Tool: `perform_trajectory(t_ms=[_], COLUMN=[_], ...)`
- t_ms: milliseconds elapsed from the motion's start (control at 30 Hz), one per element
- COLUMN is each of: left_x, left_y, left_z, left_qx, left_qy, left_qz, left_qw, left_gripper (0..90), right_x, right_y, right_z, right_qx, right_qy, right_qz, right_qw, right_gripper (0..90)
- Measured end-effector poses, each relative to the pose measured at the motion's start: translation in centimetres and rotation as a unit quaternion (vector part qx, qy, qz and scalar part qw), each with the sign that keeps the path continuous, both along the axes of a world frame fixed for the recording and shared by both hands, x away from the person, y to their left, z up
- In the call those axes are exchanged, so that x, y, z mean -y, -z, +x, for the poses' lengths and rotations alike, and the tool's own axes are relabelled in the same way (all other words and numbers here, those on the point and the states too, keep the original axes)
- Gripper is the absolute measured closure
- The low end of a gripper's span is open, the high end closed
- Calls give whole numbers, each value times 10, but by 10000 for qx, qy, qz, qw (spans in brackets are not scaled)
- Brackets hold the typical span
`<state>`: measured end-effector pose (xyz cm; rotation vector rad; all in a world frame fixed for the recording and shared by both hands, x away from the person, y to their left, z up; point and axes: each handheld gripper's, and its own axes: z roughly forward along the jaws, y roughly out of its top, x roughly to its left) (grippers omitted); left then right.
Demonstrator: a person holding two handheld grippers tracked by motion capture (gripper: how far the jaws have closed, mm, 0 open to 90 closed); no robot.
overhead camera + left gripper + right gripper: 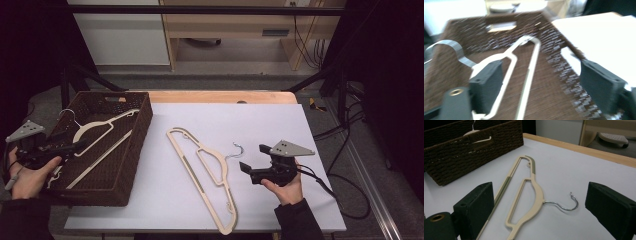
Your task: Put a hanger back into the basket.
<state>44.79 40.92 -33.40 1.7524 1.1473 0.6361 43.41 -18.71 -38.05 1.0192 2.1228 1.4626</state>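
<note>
A cream hanger [100, 127] with a metal hook lies inside the dark wicker basket [136, 146] at the table's left. My left gripper [66, 147] hovers over the basket's near left part. In the left gripper view it [541, 71] stands open just above that hanger [509, 56], with nothing between its pads. A second cream hanger [193, 175] lies flat on the white tabletop, hook pointing right. My right gripper [252, 157] is just right of its hook, open and pointed at the hanger [537, 192], apart from it.
The basket [474, 152] takes up the table's left side and overhangs the white surface [280, 125]. A wooden strip [220, 96] runs along the far edge. Cables trail off the right side by a dark frame leg.
</note>
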Motion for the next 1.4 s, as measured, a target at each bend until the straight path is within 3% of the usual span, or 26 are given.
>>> perform_trajectory(t_ms=[100,133,333,433,500,600,833,933,1000,1233,1300,1400], left_x=[23,31,84,102,111,122,146,166,175,197,202,205], left_y=[-4,-5,-5,-2,0,2,11,20,27,45,53,59], left_z=[-8,-10,-22,-28,-33,-38,-44,-47,-47,-47,-43,-39], left_qx=[225,269,572,734,827,964,922,864,809,634,419,269], left_qy=[381,494,1077,1214,1162,1053,1145,1222,1301,1483,1553,1601], left_qz=[-394,-437,-383,-438,-502,-303,-200,22,-30,167,214,290], left_qw=[9982,9975,9918,9889,9885,9893,9889,9887,9882,9868,9867,9863], left_gripper=[117,103,66,60,59,51,56,56,59,74,78,77], right_x=[-1,-2,-3,-3,-2,-1,-5,-12,-17,-32,-37,-44], right_y=[2,2,4,4,4,4,9,16,21,40,47,57], right_z=[0,0,-4,-7,-9,-11,-12,-13,-13,-14,-13,-11], right_qx=[-46,-69,-108,-72,-51,-27,-101,-313,-421,-856,-961,-1166], right_qy=[-4,-25,16,6,39,74,91,61,1,-138,-170,-217], right_qz=[-41,-40,-17,-14,-18,-61,-137,-337,-445,-777,-887,-1092], right_qw=[10000,10000,9999,10000,10000,10000,9998,9989,9981,9932,9913,9869], right_gripper=[94,95,97,92,91,86,94,130,171,253,277,313])
